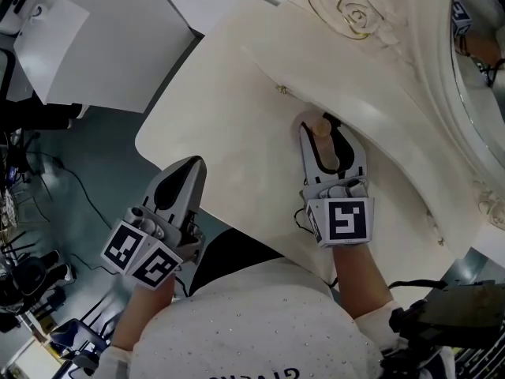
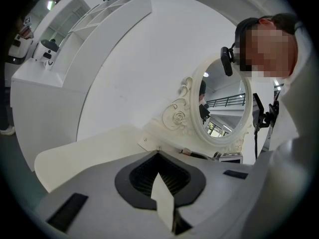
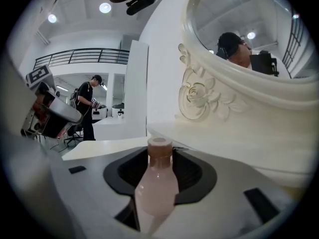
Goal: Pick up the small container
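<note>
Pale pink container (image 3: 155, 188), tan cap (image 3: 160, 146)

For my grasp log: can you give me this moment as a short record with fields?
Held object: small pale pink bottle with tan cap, cap pointing away from the gripper
Right gripper: jaws closed on the bottle
Left gripper: jaws together at the tips, empty
Surface: cream dressing table
Backdrop: oval mirror in ornate cream frame

One small container (image 3: 155, 183) and one carved oval mirror (image 2: 222, 101) are in view at a single cream desk (image 1: 229, 117). Two grippers appear: one left gripper (image 1: 188, 172) and one right gripper (image 1: 325, 133).
</note>
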Motion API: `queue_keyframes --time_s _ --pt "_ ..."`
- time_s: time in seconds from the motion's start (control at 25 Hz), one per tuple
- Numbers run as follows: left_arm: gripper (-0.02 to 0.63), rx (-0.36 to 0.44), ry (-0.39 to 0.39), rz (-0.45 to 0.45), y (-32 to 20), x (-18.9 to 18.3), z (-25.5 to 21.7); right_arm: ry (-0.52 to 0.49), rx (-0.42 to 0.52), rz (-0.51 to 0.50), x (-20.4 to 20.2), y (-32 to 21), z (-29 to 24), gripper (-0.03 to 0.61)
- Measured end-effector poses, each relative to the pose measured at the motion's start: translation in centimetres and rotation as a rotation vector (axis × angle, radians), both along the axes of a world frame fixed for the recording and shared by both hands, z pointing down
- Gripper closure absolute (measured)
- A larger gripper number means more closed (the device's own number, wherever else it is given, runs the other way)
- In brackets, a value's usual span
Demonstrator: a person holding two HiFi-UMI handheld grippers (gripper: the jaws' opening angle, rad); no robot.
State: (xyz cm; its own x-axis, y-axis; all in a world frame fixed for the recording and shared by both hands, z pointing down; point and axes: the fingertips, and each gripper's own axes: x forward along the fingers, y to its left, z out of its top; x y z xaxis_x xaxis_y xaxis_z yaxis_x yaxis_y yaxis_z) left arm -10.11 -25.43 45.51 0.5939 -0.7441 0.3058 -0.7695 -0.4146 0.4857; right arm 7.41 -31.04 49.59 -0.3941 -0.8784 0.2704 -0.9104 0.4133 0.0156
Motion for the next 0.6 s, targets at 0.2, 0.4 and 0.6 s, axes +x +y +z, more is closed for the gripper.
queue_keyframes --time_s 0.2,0.4,0.6 --pt "0.614 -0.017 0.007 0.008 -0.2 0.5 0.8 0.023 -0.042 -0.032 -0.5 -0.4 0.4 0.426" --pt "0.614 -0.009 0.01 0.028 -0.3 1.0 0.6 0.074 -0.086 -0.091 -1.3 -0.8 0.4 0.43" --pt "0.613 -0.009 0.013 0.021 -0.2 0.7 0.2 0.097 -0.132 -0.098 -1.7 -0.9 0.5 0.43"
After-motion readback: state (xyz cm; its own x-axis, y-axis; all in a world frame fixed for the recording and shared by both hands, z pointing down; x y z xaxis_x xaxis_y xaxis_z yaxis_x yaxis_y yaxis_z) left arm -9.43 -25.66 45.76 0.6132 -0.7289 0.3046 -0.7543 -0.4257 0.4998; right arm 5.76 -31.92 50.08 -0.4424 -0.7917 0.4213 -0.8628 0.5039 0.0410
